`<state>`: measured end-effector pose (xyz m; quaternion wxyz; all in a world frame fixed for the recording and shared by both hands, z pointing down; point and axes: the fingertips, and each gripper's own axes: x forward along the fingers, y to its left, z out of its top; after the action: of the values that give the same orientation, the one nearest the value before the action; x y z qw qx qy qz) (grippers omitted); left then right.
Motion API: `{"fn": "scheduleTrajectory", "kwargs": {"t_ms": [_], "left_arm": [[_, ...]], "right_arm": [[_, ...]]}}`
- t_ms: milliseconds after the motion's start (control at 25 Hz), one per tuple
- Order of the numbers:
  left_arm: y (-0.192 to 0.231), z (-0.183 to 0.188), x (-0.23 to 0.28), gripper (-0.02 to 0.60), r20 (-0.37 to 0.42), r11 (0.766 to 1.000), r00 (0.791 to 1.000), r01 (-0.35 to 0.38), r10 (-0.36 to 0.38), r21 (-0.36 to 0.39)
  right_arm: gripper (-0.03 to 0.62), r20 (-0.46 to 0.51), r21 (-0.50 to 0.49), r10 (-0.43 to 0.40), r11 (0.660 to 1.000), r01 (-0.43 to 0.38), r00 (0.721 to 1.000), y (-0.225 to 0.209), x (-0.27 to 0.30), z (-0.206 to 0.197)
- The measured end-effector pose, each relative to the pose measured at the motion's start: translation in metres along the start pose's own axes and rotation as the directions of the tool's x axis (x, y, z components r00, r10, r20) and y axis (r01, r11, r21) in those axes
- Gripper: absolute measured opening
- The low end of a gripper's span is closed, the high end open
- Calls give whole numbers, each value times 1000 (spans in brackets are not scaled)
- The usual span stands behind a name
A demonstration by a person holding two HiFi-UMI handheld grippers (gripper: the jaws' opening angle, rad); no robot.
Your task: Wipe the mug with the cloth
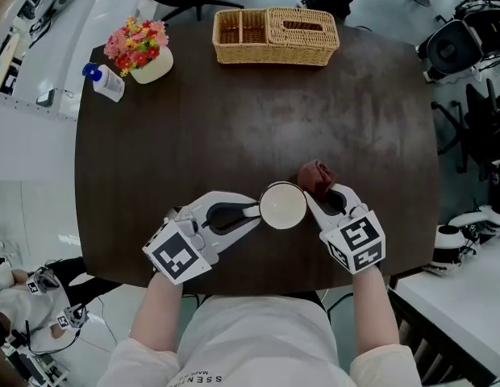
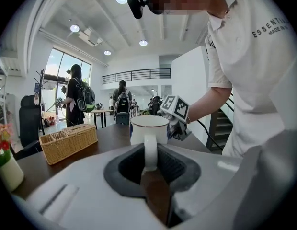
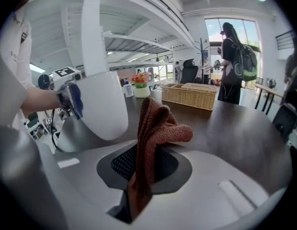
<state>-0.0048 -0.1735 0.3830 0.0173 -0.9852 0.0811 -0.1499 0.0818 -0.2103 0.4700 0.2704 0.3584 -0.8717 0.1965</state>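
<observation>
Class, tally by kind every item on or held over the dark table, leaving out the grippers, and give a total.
mug: 1
cloth: 1
wicker basket: 1
pot of flowers: 1
bottle: 1
Total: 5

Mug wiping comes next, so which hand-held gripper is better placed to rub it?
Right. The right hand-held gripper is shut on the cloth, close beside the mug. The left hand-held gripper is shut on the mug's handle, so it likely steadies it.
</observation>
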Motion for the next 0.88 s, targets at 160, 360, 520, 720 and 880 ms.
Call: {"fn": "scheduleTrajectory", "kwargs": {"t_ms": [160, 360, 520, 720, 880], "left_arm": [[-4, 40, -6, 73, 20, 1000, 1000, 0, 0, 16], [-7, 65, -10, 74, 54, 999, 999, 4, -6, 32], [-6, 71, -10, 74, 71, 999, 998, -2, -1, 40], [-6, 68, -8, 74, 56, 999, 998, -9, 7, 44], [-8, 64, -7, 74, 49, 999, 999, -6, 4, 40]], "right_arm": [[83, 46, 80, 8, 997, -12, 999, 15, -7, 12], [83, 102, -75, 103, 993, -96, 989, 61, -8, 38], [81, 120, -95, 133, 988, -122, 984, 76, -12, 49], [83, 126, -72, 168, 984, -160, 978, 84, -13, 45], [83, 111, -61, 201, 979, -195, 973, 85, -15, 35]]}}
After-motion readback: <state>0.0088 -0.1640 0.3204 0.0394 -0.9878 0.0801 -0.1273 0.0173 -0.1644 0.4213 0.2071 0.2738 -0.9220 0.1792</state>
